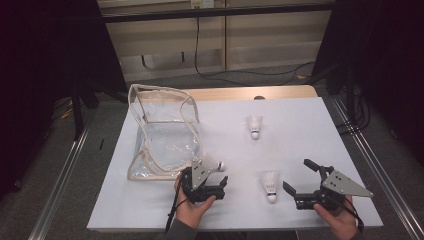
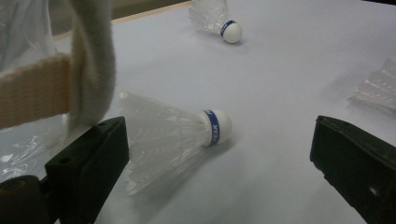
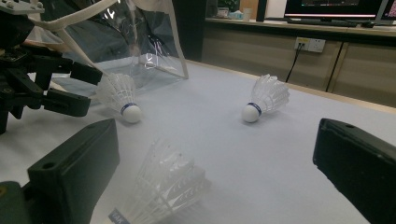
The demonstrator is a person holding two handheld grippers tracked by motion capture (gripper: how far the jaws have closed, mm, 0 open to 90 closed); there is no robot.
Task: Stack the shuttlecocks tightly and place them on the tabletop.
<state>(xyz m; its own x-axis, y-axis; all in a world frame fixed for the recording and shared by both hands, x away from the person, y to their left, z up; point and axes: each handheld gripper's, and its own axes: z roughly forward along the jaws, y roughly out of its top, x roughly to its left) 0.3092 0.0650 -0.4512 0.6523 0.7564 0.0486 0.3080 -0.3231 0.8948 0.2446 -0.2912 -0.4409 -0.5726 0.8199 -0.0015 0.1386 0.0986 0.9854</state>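
Right gripper (image 1: pixel 298 176) (jaws wide) beside a shuttlecock (image 1: pixel 270 184).

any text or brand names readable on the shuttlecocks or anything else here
"EAK", white letters on the blue band of the shuttlecock between the left hand-held gripper's open jaws; earlier letters are hidden round the curve.
Blue band on the far shuttlecock: print too small to read.
Band on the shuttlecock by the right hand-held gripper: blurred.

Beyond the tongs, a black cable (image 1: pixel 200 60) trails across the floor behind the table (image 1: pixel 300 130), below a wall socket (image 1: pixel 202 3).
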